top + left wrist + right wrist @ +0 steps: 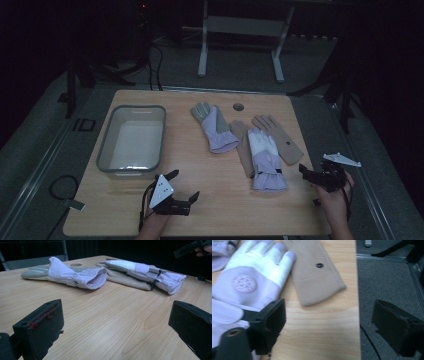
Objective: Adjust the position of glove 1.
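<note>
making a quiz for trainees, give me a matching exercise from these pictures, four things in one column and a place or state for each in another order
Things:
1. grey bin
2. lilac glove with grey fingers
3. lilac glove with white fingers
4. left claw

Places or states:
A. lying partly on a tan glove
B. open, above bare wood at the near edge
C. empty, at the table's left
D. alone, beside the round table hole

Pairs: 1-C, 2-D, 3-A, 4-B

dim overhead light, dark surroundings, soft blur in close views
</note>
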